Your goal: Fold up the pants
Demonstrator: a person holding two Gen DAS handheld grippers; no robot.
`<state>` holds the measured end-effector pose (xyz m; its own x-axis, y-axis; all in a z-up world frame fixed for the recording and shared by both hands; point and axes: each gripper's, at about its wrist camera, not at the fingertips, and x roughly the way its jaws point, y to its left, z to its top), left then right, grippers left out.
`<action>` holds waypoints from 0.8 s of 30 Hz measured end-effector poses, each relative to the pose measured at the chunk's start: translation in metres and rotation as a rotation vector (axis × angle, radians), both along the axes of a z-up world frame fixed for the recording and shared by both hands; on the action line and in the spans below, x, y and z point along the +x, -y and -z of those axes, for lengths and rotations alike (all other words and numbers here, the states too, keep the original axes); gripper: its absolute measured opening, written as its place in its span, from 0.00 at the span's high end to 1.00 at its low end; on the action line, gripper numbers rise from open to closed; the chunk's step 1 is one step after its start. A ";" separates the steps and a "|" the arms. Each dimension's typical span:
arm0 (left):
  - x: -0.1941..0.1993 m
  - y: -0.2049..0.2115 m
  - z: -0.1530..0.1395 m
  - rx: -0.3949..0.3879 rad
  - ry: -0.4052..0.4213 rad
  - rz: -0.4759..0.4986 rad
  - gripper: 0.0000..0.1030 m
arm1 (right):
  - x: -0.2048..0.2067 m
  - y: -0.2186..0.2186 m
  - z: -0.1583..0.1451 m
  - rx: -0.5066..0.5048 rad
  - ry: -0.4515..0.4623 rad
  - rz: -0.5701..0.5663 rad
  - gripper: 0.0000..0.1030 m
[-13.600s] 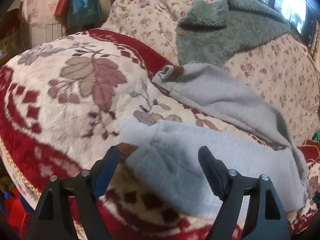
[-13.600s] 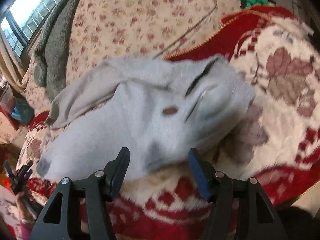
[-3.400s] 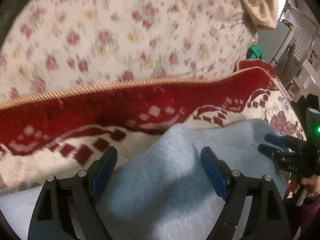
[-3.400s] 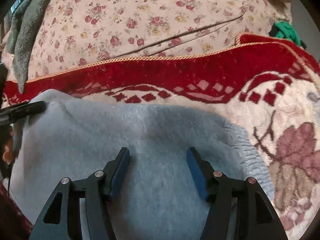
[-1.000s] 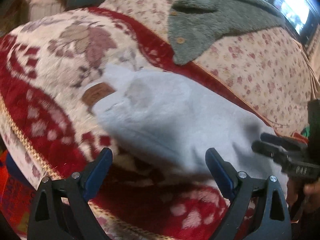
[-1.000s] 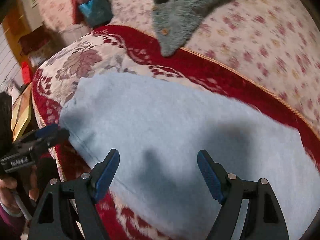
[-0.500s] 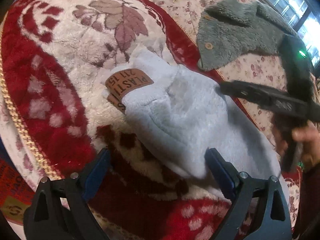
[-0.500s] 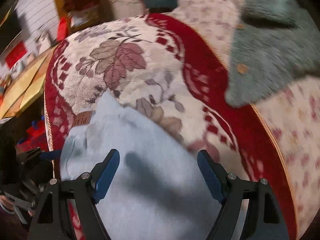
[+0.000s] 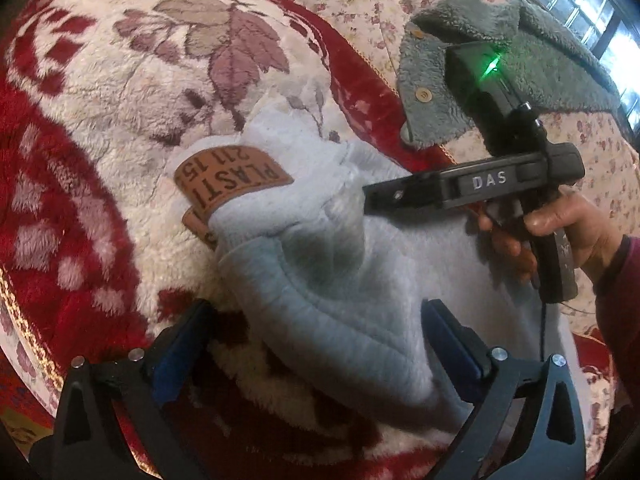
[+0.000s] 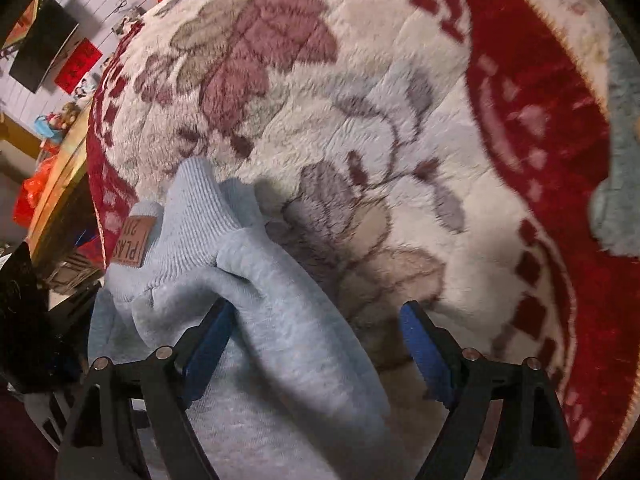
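Note:
The light blue fleece pants [image 9: 320,280] lie bunched on the red and cream floral blanket [image 9: 120,100], waistband end toward me, with a brown leather patch [image 9: 232,180] facing up. My left gripper [image 9: 316,344] is open, its blue pads on either side of the waistband edge, holding nothing. The right gripper also shows in the left wrist view [image 9: 368,198], reaching in from the right over the pants. In the right wrist view the right gripper [image 10: 316,336] is open over the pants' ribbed edge [image 10: 200,216], next to the patch [image 10: 134,242].
A grey-green fleece jacket [image 9: 520,60] lies on the flowered sofa cover [image 9: 580,152] behind the pants. The blanket's gold-trimmed edge [image 9: 16,320] drops off at the near left. Red items and a wooden ledge [image 10: 60,172] stand beyond the blanket's left side.
Both grippers have come in closer to the waistband end of the pants. The right gripper has swung left over the pants toward the patch. Both stay open.

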<state>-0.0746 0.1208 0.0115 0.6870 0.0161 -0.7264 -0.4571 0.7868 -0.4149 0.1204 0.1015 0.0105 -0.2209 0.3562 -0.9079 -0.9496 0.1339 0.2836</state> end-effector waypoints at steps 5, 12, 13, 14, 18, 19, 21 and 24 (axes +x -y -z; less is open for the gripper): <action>0.007 -0.008 0.002 -0.035 0.057 0.039 0.06 | -0.024 -0.001 -0.006 0.046 0.030 -0.078 0.58; 0.007 -0.008 -0.010 -0.101 0.117 0.097 0.63 | -0.050 -0.003 -0.037 0.060 0.203 -0.128 0.73; 0.006 -0.006 -0.015 -0.091 0.127 0.102 0.65 | -0.053 0.000 -0.046 0.078 0.217 -0.131 0.73; 0.004 -0.002 -0.026 -0.068 0.150 0.111 0.66 | -0.055 0.002 -0.053 0.092 0.226 -0.132 0.73; 0.001 0.016 -0.061 0.029 0.206 0.144 0.67 | -0.059 0.019 -0.090 0.168 0.256 -0.120 0.73; 0.000 0.022 -0.071 0.065 0.217 0.154 0.67 | -0.059 0.026 -0.099 0.189 0.267 -0.119 0.73; -0.001 0.034 -0.087 0.112 0.240 0.174 0.67 | -0.053 0.042 -0.120 0.227 0.282 -0.114 0.73; -0.001 0.053 -0.110 0.175 0.269 0.208 0.67 | -0.053 0.073 -0.147 0.292 0.318 -0.113 0.73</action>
